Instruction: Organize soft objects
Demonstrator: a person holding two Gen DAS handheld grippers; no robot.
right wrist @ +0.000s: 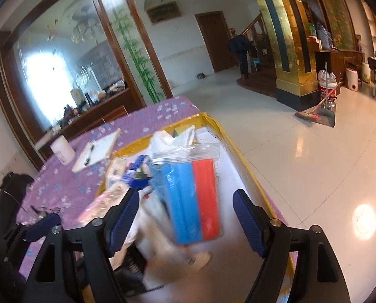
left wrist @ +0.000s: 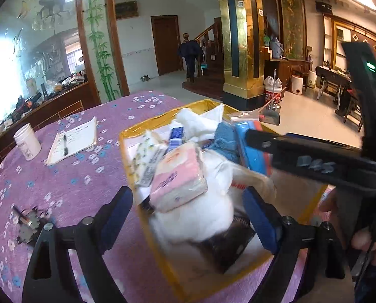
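- The round table [left wrist: 69, 184], under a purple flowered cloth, carries everything; all places below are given from the yellow-rimmed tray [left wrist: 123, 151] on it.
- The tray sits at the table's edge nearest the tiled floor and is heaped with soft packs.
- A white fluffy bundle [left wrist: 200, 217] fills the tray's near part, directly between the wide-spread jaws of the left gripper [left wrist: 190, 214]; its blue pads touch nothing.
- A clear zip bag with blue and red sponges [right wrist: 193, 197] stands tilted on the heap at the tray's middle, between the open jaws of the right gripper [right wrist: 185, 219] and apart from both pads.
- A pink tissue pack [left wrist: 178, 179] lies on the heap, towards the tray's table side, just beyond the left gripper.
- A blue knit cloth [left wrist: 226, 139] lies deeper in the tray, beside the sponge bag.
- A notepad with a pen [left wrist: 71, 142] lies on the cloth well outside the tray.
- A white jar [left wrist: 27, 141] stands beyond the notepad, farther from the tray.
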